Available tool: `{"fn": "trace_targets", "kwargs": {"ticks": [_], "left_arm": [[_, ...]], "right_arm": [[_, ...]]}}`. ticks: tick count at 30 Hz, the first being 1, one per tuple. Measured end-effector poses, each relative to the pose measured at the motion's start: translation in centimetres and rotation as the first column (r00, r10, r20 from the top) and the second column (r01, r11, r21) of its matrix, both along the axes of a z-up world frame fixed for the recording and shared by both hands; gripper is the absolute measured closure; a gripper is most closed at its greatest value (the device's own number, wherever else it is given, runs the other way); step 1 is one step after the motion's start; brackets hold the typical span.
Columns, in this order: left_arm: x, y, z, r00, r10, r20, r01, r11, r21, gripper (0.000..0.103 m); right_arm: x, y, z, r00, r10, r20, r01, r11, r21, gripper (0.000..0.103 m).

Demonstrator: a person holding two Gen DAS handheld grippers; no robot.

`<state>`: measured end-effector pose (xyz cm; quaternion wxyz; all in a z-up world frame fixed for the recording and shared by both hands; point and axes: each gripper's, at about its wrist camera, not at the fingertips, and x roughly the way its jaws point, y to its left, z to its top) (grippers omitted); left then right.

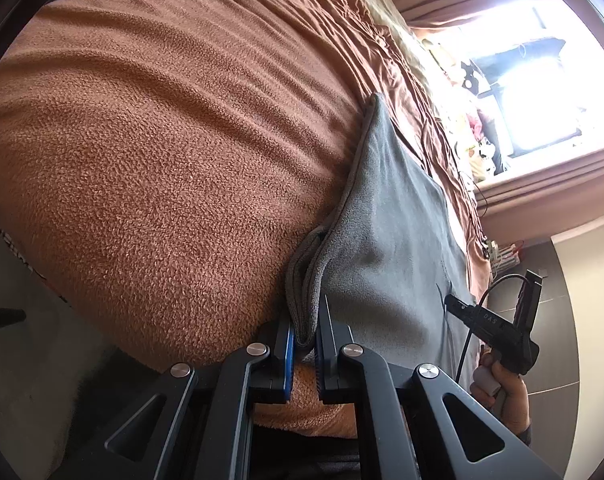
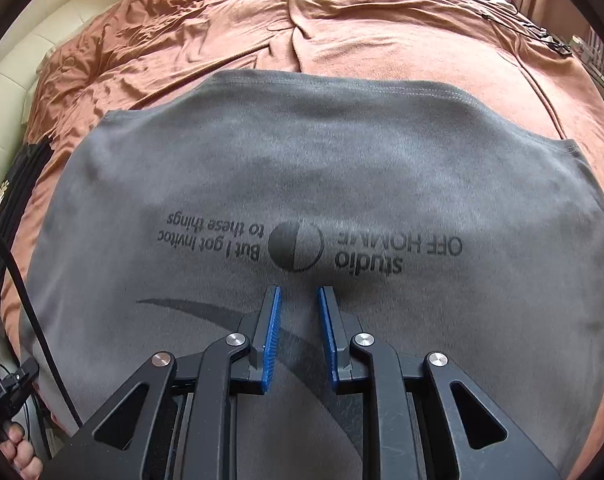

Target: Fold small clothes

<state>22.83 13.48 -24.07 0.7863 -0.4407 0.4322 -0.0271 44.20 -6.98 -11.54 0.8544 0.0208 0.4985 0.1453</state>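
On nubby rust fleece blanket [image 1: 161,168], soft grey T-shirt [image 2: 302,168]: left claw [image 1: 304,344] pinching its folded edge, right claw [image 2: 297,292] narrowly parted, empty

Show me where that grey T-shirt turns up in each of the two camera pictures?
Left wrist view: grey T-shirt runs up the right of centre, its folded edge pinched in the left gripper.
Right wrist view: it fills the middle, printed side up.
Shared landmark: brown blanket beneath.
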Motion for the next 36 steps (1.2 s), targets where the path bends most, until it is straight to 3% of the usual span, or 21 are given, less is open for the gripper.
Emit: {"fn": "trace_targets", "kwargs": {"ticks": [11, 30, 36], "left_arm": [[-0.2, 0.2, -0.3, 1.000, 0.026, -0.013, -0.026, 0.999, -0.020, 0.097], [-0.7, 1.1, -1.2, 0.999, 0.051, -0.015, -0.052, 0.996, -0.071, 0.096], [-1.1, 1.2, -1.0, 0.999, 0.043, -0.011, -0.044, 0.996, -0.076, 0.096]], "right_arm": [[4.4, -1.1, 0.0, 0.999, -0.036, 0.018, 0.035, 0.997, 0.061, 0.087], [12.0, 0.6, -0.5, 0.998, -0.049, 0.025, 0.048, 0.999, 0.025, 0.087], [12.7, 0.6, 1.5, 0.997, -0.057, 0.053, 0.057, 0.998, 0.003, 0.087]]}}
